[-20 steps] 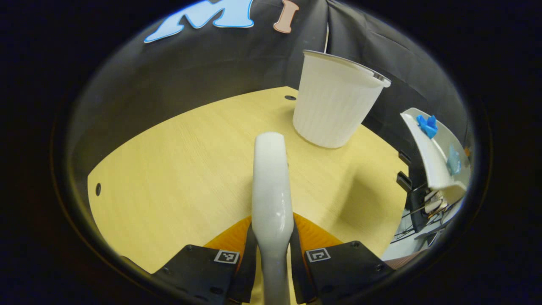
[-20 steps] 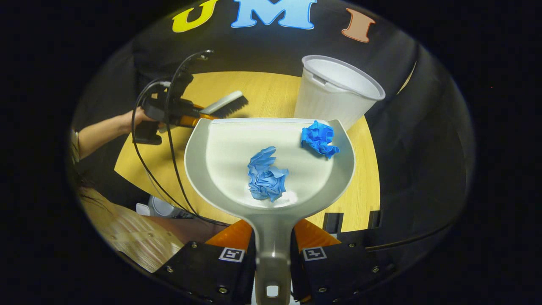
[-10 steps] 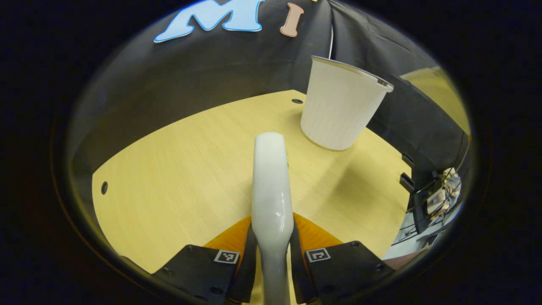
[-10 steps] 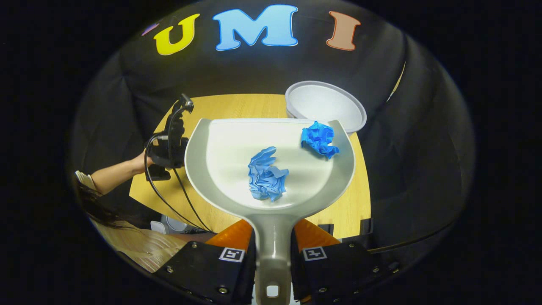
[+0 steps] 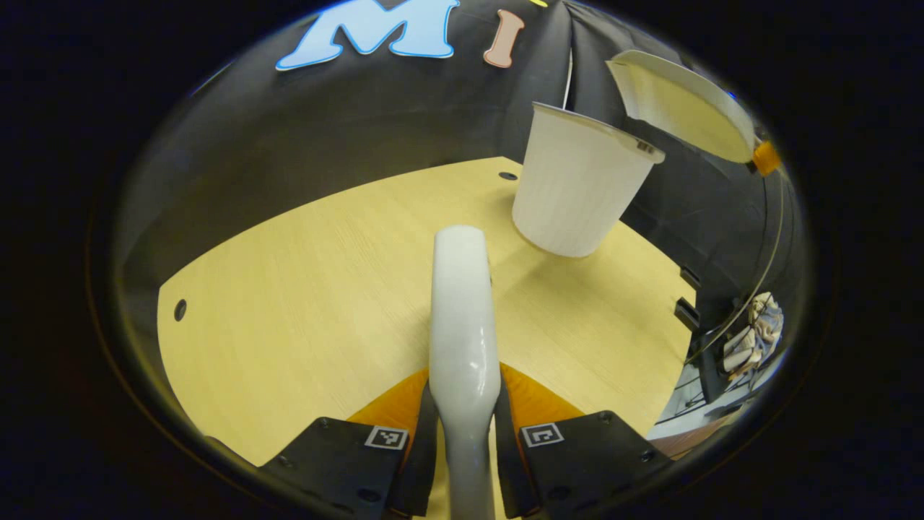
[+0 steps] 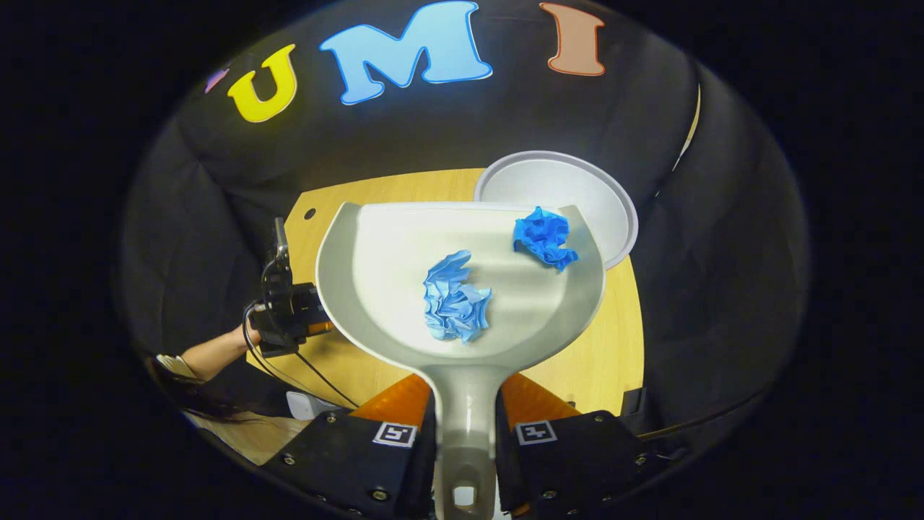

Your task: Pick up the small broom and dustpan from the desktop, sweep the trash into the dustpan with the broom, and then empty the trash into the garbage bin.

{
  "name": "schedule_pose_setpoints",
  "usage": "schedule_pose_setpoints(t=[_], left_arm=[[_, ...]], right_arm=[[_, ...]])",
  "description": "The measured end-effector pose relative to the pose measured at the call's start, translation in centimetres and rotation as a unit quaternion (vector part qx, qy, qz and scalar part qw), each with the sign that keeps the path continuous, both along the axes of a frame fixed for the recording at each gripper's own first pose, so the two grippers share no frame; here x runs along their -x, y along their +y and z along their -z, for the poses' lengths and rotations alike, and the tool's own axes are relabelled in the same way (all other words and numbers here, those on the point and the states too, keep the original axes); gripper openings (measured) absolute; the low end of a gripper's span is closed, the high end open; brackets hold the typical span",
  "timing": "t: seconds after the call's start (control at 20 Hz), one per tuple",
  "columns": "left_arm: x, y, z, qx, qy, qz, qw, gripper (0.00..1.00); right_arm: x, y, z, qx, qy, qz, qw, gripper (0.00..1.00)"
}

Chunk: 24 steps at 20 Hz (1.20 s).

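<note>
In the left gripper view, my left gripper [image 5: 463, 442] is shut on the white broom handle [image 5: 462, 303], which points out over the wooden table [image 5: 303, 289]. The white ribbed garbage bin [image 5: 574, 191] stands at the far right of the table, and the dustpan [image 5: 678, 108] hangs above and right of it, seen from underneath. In the right gripper view, my right gripper [image 6: 463, 433] is shut on the grey dustpan's handle [image 6: 462, 404]. The pan [image 6: 390, 274] is held roughly level, high up. Two crumpled blue paper balls [image 6: 455, 297] [image 6: 543, 237] lie in it. Its front right edge overlaps the open bin [image 6: 563, 184] below.
The right gripper view looks down on the far-off left gripper [image 6: 289, 314], a hand and forearm [image 6: 213, 354] and trailing cables at the table's left edge. Small holes [image 5: 180, 310] mark the tabletop. Black cloth walls close in behind the bin.
My right gripper has risen with the dustpan and moved toward the bin, which now shows from above. In the left gripper view the pan moved from low right to above the bin. Left gripper barely shifted.
</note>
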<state>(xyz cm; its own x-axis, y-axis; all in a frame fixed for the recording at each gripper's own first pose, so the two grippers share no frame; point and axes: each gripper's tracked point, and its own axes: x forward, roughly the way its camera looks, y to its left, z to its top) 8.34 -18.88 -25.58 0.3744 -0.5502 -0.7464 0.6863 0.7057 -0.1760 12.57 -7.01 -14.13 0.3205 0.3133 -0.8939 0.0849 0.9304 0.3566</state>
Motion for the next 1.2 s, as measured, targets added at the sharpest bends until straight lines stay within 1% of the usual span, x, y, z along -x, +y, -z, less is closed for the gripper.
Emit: schedule_pose_setpoints(t=[0.1, 0.25, 0.4, 0.5, 0.55, 0.7, 0.75, 0.8, 0.95, 1.1, 1.15, 1.2], left_arm=[[0.0, 0.2, 0.0, 0.001, 0.001, -0.003, 1.0, 0.43], [0.4, 0.4, -0.1, 0.005, 0.007, -0.006, 1.0, 0.43], [0.6, 0.0, -0.1, 0.012, 0.012, -0.009, 1.0, 0.43], [0.8, -0.1, 0.0, 0.014, 0.015, -0.011, 1.0, 0.43], [0.8, -0.1, 0.0, 0.015, 0.016, -0.011, 1.0, 0.43], [0.7, -0.3, 0.0, 0.015, 0.015, -0.01, 1.0, 0.43], [0.7, -0.3, 0.0, 0.015, 0.015, -0.011, 1.0, 0.43], [0.7, -0.4, 0.0, 0.016, 0.014, -0.011, 1.0, 0.46], [0.7, -0.4, 0.0, 0.016, 0.017, -0.012, 1.0, 0.43], [0.4, 0.0, -0.1, 0.002, 0.012, -0.008, 1.0, 0.43], [0.4, 0.1, -0.3, -0.004, 0.014, -0.006, 1.0, 0.41], [0.6, 0.0, -0.5, -0.005, 0.02, -0.006, 1.0, 0.43]], right_arm=[[-1.5, 0.3, -0.3, -0.044, 0.01, 0.027, 0.999, 0.35], [-3.6, -0.2, -0.9, -0.099, 0.014, 0.067, 0.993, 0.35], [-5.9, -0.5, -1.1, -0.146, 0.018, 0.111, 0.983, 0.35], [-7.0, -0.8, -1.3, -0.18, 0.022, 0.143, 0.973, 0.35], [-7.7, -1.1, -1.4, -0.197, 0.025, 0.159, 0.967, 0.35], [-10.0, -1.4, -2.3, -0.264, 0.034, 0.217, 0.939, 0.35], [-10.8, -1.7, -2.2, -0.278, 0.035, 0.228, 0.933, 0.35], [-11.4, -2.0, -2.1, -0.288, 0.034, 0.24, 0.926, 0.35], [-12.1, -2.9, -2.1, -0.317, 0.029, 0.276, 0.907, 0.35], [-12.3, -3.7, -2.2, -0.345, 0.029, 0.308, 0.886, 0.35], [-12.0, -4.0, -2.1, -0.354, 0.028, 0.319, 0.879, 0.35], [-11.8, -4.2, -2.0, -0.362, 0.027, 0.328, 0.872, 0.35]])
